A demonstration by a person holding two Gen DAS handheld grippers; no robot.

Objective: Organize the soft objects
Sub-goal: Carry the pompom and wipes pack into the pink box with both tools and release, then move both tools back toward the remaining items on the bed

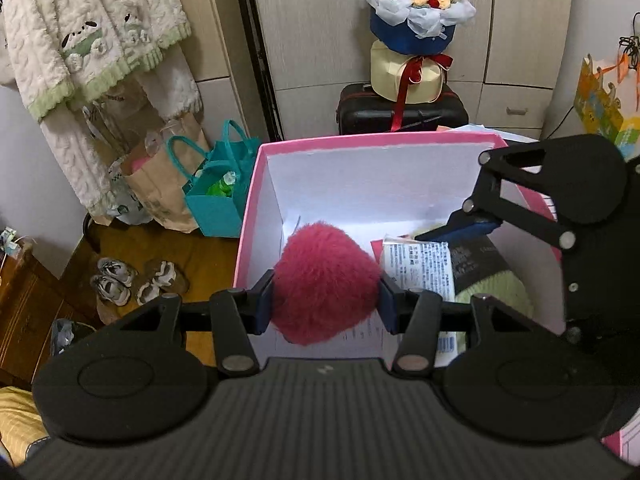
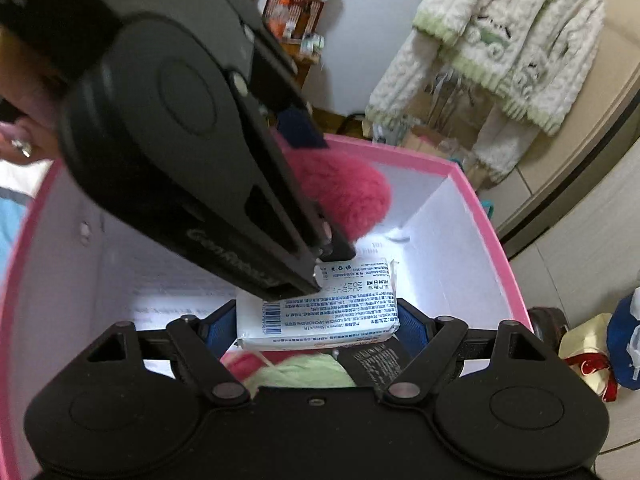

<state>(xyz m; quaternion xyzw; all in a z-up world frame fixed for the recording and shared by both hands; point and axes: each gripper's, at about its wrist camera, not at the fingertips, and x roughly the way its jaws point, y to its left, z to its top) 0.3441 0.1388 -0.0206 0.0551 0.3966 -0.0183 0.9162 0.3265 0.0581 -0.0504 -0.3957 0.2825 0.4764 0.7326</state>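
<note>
My left gripper [image 1: 325, 305] is shut on a fluffy red pompom [image 1: 325, 280] and holds it inside a pink box with white walls [image 1: 360, 140]. The pompom also shows in the right wrist view [image 2: 344, 192], partly behind the left gripper's body. My right gripper [image 2: 318, 322] is shut on a white tissue pack with printed text [image 2: 324, 312] low inside the same box [image 2: 472, 184]. The tissue pack also shows in the left wrist view [image 1: 416, 268]. A light green knitted item [image 2: 304, 372] with a black label [image 2: 376, 360] lies under the pack.
A flower bouquet [image 1: 416, 12] stands on a black suitcase [image 1: 400, 112] behind the box. A teal bag [image 1: 220, 192] and a paper bag [image 1: 160, 184] sit on the floor left of it, with shoes [image 1: 136, 276]. Knitted sweaters [image 1: 92, 40] hang on the wall.
</note>
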